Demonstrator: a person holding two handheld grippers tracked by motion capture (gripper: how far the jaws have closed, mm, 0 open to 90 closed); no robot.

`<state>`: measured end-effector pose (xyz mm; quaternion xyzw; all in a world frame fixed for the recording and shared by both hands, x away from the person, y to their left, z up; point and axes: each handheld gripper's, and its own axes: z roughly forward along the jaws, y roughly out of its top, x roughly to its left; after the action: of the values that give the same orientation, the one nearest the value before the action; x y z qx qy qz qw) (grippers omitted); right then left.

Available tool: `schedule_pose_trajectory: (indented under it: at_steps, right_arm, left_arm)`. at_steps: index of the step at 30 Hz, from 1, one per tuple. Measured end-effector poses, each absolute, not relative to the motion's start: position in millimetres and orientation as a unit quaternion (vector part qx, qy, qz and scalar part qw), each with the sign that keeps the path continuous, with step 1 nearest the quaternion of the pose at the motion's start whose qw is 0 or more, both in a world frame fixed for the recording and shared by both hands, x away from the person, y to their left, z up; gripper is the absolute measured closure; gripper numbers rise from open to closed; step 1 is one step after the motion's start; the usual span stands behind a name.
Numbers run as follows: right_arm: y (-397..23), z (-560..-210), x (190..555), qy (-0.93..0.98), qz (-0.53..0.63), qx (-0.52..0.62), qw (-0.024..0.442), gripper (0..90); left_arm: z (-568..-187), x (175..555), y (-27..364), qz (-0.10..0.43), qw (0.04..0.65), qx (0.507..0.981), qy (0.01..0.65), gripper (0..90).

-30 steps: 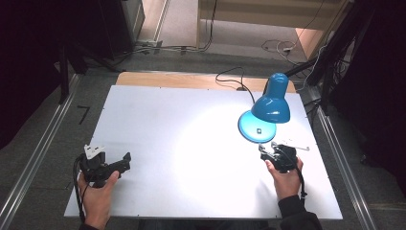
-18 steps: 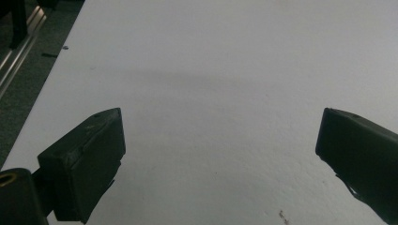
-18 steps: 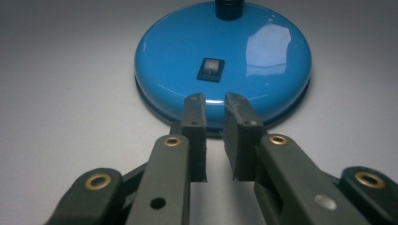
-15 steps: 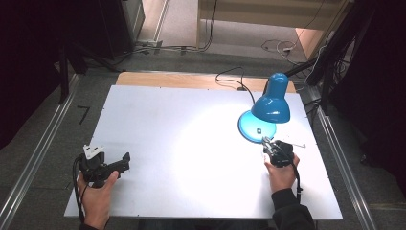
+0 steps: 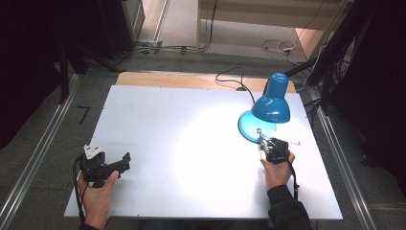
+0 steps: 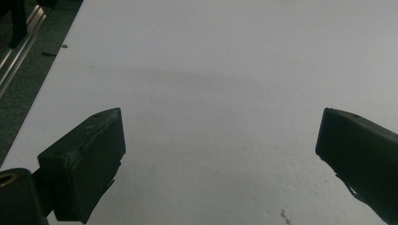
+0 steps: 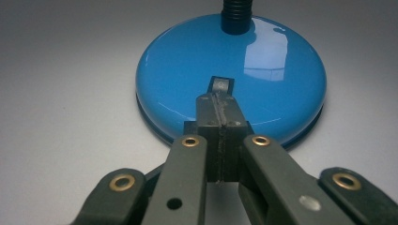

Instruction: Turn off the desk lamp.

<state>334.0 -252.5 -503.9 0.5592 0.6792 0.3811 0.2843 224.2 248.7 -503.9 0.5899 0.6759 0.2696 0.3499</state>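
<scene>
A blue desk lamp [image 5: 271, 106] stands lit at the right of the white table [image 5: 167, 120]. Its round base [image 7: 187, 79] lies just ahead of my right gripper [image 7: 218, 101]. That gripper's jaws have just been closing and now meet with nothing between them. Their tips sit over the small switch [image 7: 220, 85] on the base; whether they touch it I cannot tell. In the high view the right gripper [image 5: 261, 136] points at the base [image 5: 246, 128]. My left gripper [image 5: 125, 160] rests at the near left, open over bare table [image 6: 220, 140].
The lamp's black cable [image 5: 230, 76] runs off the far edge over a wooden strip [image 5: 191, 80]. Metal rails [image 5: 43, 148] flank the table on both sides. A thin wire [image 5: 292, 142] lies to the right of the right gripper. The lamp lights the middle of the table.
The right gripper's jaws have gone from spread to pressed together, and the hand has shifted slightly toward the lamp base. The left hand has stayed where it was.
</scene>
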Motion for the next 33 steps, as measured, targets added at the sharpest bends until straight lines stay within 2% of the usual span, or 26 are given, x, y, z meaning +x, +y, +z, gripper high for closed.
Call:
schedule_pose_trajectory:
  at_steps: [33]
  right_arm:
    - [-248.0,-504.0,360.2,0.658,0.388,0.576,0.29,87.3]
  left_arm:
    - [-506.1,222.9,248.9,0.264,0.348,0.593,0.677,2.3]
